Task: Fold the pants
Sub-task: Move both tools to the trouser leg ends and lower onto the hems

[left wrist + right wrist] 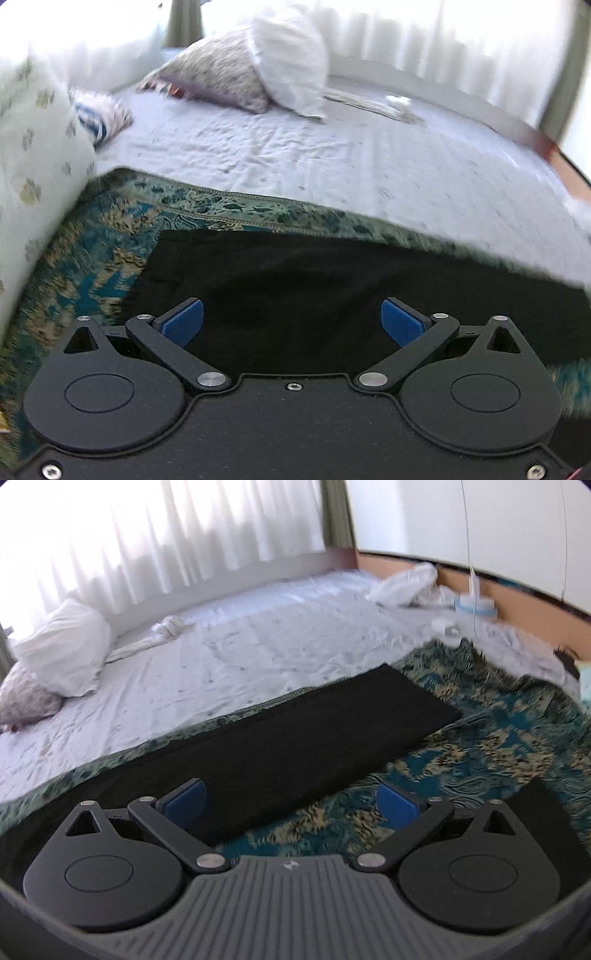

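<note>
While both grippers gape, black pants (280,738) unlabelled

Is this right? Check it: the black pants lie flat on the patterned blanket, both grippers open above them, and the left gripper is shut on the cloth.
One thing is wrong. The left gripper is open, not shut on the cloth: the left wrist view shows its blue pads apart over the black pants. The pants do lie flat on the patterned blanket, and the right gripper is open.
</note>
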